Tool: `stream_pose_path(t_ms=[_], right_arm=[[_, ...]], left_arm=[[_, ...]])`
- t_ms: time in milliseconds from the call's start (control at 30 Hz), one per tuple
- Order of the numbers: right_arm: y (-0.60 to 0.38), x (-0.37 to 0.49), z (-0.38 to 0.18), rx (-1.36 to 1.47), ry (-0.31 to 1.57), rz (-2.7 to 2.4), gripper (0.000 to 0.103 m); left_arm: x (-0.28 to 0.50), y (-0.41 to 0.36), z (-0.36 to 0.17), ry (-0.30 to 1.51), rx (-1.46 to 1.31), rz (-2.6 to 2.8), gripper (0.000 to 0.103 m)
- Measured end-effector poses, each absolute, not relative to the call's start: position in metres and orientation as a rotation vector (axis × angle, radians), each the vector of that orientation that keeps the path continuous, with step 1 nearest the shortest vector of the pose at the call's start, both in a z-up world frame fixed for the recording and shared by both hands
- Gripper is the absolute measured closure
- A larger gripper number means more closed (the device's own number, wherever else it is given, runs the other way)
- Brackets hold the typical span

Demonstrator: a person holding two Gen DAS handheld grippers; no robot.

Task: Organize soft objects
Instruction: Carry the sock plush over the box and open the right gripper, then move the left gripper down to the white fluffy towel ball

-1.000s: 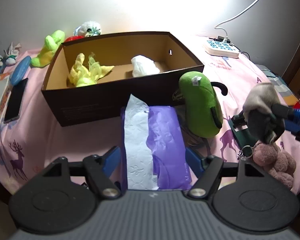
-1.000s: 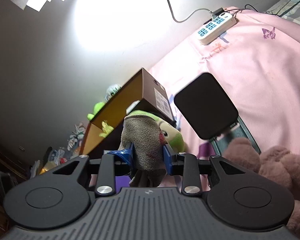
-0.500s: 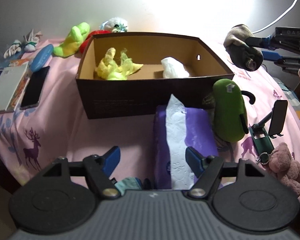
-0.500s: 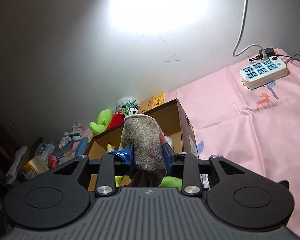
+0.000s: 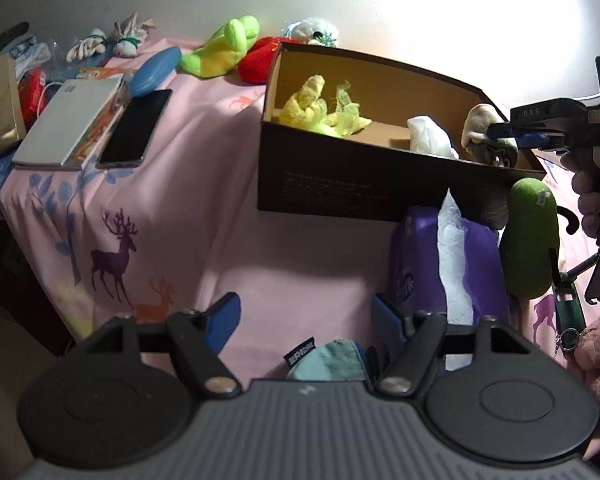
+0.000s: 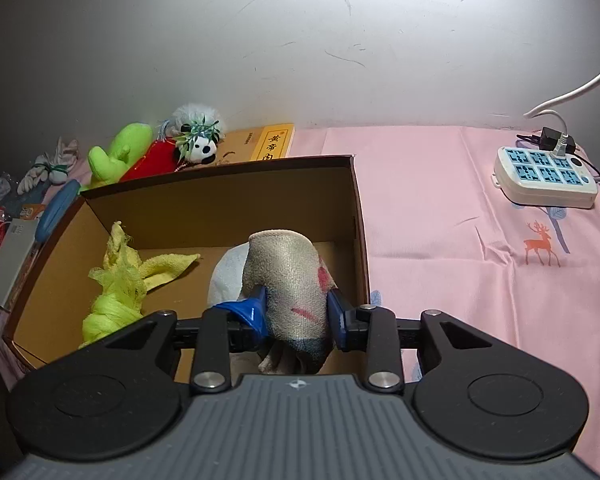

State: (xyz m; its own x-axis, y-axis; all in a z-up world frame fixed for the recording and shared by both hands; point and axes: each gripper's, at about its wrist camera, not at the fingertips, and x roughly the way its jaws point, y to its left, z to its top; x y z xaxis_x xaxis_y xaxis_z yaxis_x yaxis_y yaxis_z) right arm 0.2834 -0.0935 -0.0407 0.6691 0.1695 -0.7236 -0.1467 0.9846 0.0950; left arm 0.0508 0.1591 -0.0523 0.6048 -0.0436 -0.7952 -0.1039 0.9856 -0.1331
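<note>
desk (image 5: 228, 184): pink deer-print cloth | cardboard box (image 6: 204, 204): open, holds yellow cloth (image 6: 120, 280) and white cloth (image 5: 430, 136) | tissue pack (image 5: 448, 256): purple, in front of box | right gripper (image 6: 296, 312): fingers clamp grey sock (image 6: 296, 276) over box's right end | left gripper (image 5: 304, 320): fingers wide apart, holding nothing
</note>
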Motion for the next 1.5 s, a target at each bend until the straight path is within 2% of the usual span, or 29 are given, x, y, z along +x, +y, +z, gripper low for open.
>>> stream_pose_path(t_ms=[233,833,1233,1500], right_arm=[[-0.083,0.285,-0.042,-0.048,0.811,0.171,0.084],[-0.132,0.193,-0.005,0.329,0.770,0.345,0.084],[-0.189,0.124,-0.020,0.441,0.796,0.338,0.084],[-0.228,0.092,-0.018,0.418,0.797,0.305,0.084]], left_arm=[[0.053,0.158,-0.057,0.934,-0.182,0.030,0.030],[0.055,0.157,-0.049,0.911,-0.171,0.037,0.030],[0.048,0.144,-0.053,0.938,-0.174,0.071,0.030],[0.039,0.123,-0.050,0.939,-0.153,0.062,0.030]])
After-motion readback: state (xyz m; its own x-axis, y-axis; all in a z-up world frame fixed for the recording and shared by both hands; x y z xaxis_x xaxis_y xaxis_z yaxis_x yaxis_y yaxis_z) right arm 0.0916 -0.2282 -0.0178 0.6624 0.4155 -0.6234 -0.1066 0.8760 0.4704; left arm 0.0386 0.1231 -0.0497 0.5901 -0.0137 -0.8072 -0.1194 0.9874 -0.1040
